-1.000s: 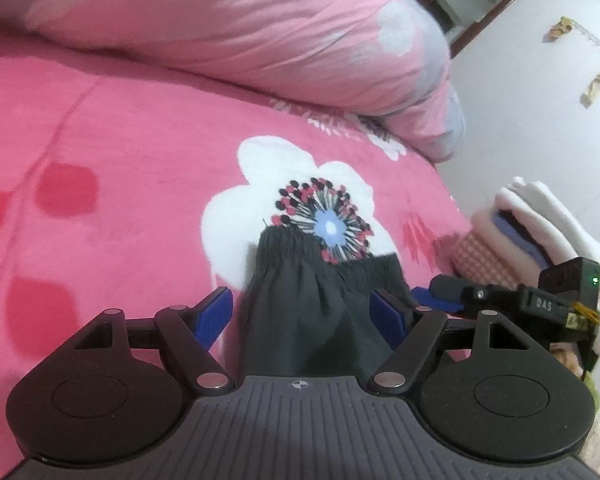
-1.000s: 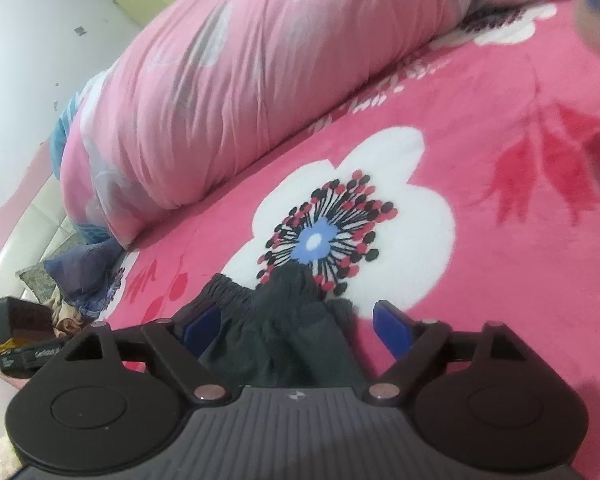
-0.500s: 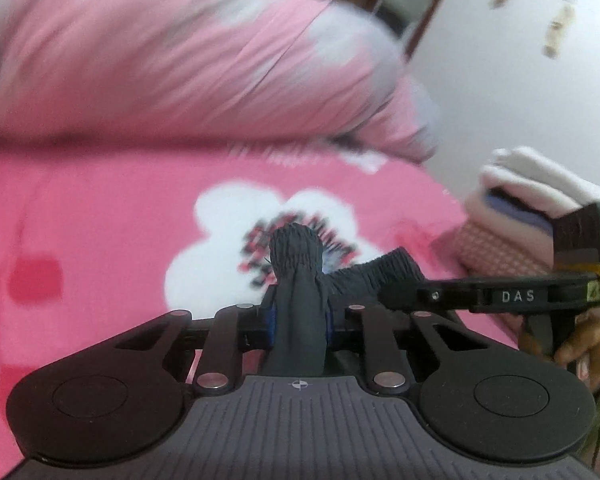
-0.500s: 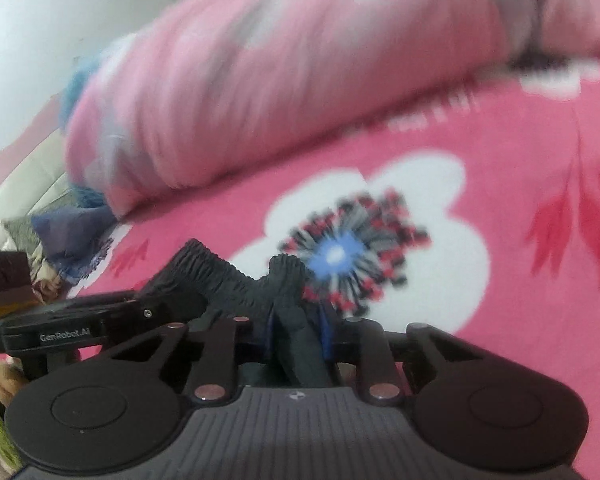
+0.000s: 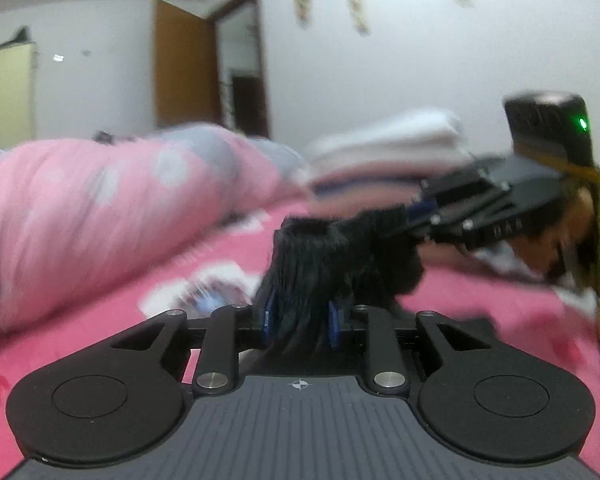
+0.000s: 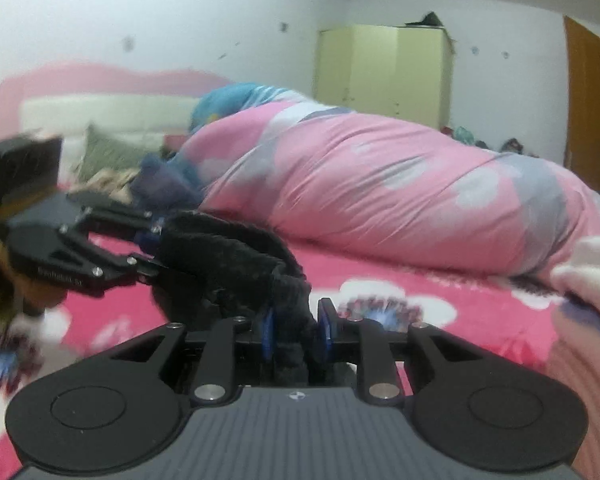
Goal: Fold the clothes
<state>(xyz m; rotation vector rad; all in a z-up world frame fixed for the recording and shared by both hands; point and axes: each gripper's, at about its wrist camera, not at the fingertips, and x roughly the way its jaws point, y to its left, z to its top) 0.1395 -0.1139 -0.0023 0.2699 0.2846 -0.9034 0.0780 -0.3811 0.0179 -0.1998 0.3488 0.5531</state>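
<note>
Lift step: left gripper (image 5: 299, 322) and right gripper (image 6: 296, 334) each pinch the dark shorts' waistband (image 6: 236, 248), jaws easing slightly. Next: carry forward, lay flat.

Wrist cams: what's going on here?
A person is folding clothes on a bed with a pink flowered blanket, a claw in each hand. Both claws grip the same dark garment at its gathered waistband: the left claw and the right claw each have fabric bunched between the blue pads, though the jaws are easing open slightly. The garment is raised off the blanket, stretched between them. A rolled pink duvet lies behind; folded clothes are stacked nearby.
</note>
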